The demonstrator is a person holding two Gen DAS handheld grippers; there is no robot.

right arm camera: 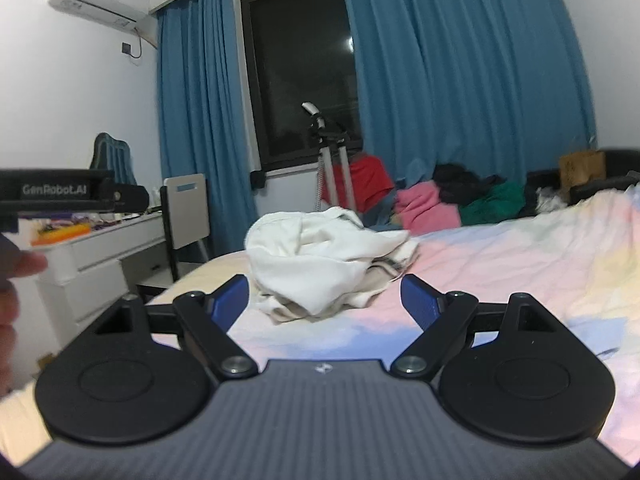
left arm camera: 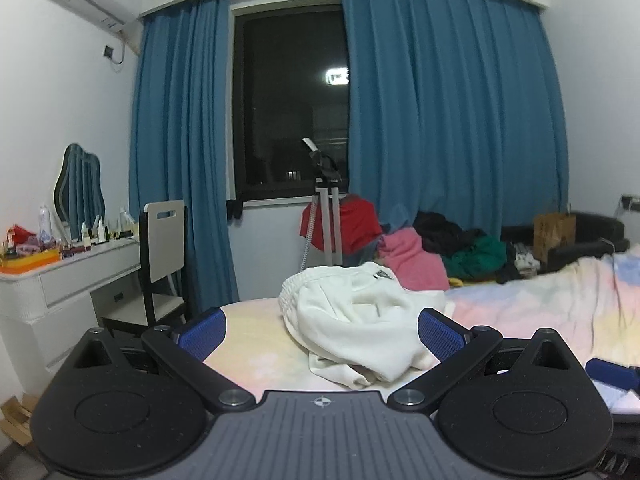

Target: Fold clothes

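The bed [left arm camera: 560,300] is lying under me, the pile of clothes [left arm camera: 440,248] sitting beyond. The white garment [left arm camera: 360,320] is lying crumpled ahead. I'm holding my left gripper [left arm camera: 320,330] and right gripper [right arm camera: 324,296] spread apart, empty.

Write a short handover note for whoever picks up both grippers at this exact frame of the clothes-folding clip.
Left gripper: fingers open, empty, just in front of the white garment.
Right gripper: fingers open, empty, facing the same garment from a bit further back.
The white garment lies crumpled in a heap on the pastel bedsheet, near the bed's edge. A pile of other clothes, pink, green, dark and red, sits behind it by the blue curtain.
Done: no fold visible.
Left: grasp the white garment, spread it flat, fold it; the pile probably follows.
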